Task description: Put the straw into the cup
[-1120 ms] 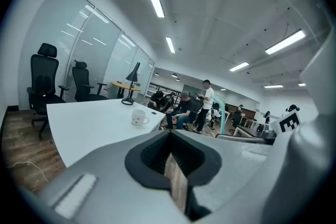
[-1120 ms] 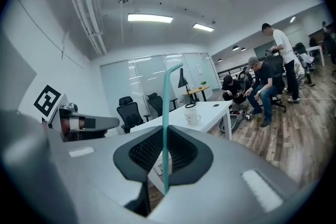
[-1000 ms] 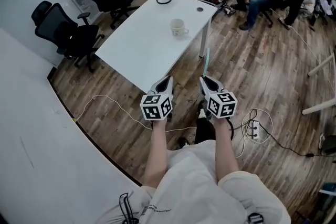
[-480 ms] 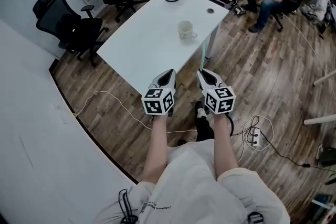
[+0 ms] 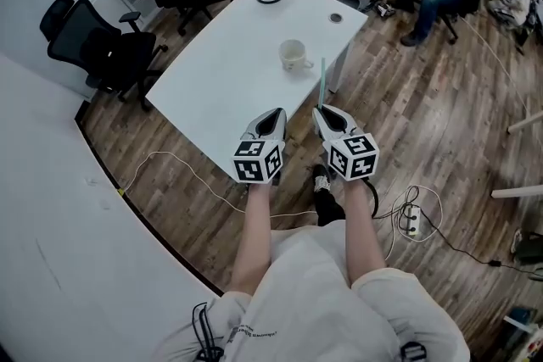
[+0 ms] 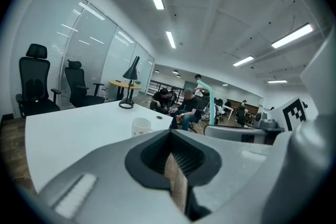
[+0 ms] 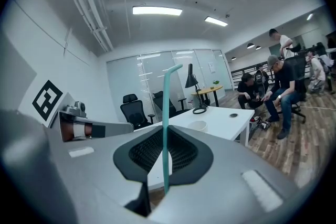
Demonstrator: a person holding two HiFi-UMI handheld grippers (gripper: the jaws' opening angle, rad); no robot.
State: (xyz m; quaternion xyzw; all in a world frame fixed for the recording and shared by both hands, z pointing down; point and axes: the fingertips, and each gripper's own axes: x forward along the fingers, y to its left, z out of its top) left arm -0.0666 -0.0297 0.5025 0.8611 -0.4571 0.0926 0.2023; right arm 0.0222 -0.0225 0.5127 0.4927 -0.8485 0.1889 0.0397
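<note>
Where my arms were: both forearms (image 5: pixel 253 225) reached forward side by side, bare and about level, ending close to the near edge of the table (image 5: pixel 212 80).
Left tool (image 5: pixel 273 116): its jaws were pressed together with nothing between them. Its own view showed the pads (image 6: pixel 177 186) meeting along a closed seam.
Right tool (image 5: pixel 323 111): it was clamped narrow on the straw (image 5: pixel 322 80) and sat just beside the left tool without touching it.
Straw: it was pale green and thin, standing upright out of the right tool's jaws. Both gripper views showed it bent over at the top.
Cup (image 5: pixel 293 54): it was white, with a handle, and stood upright on the table beyond the tools, apart from the straw.
Hidden: my hands sat behind the marker cubes (image 5: pixel 257 161). The straw's lower end was buried between the right tool's jaws. I could not tell what, if anything, was inside the cup.
</note>
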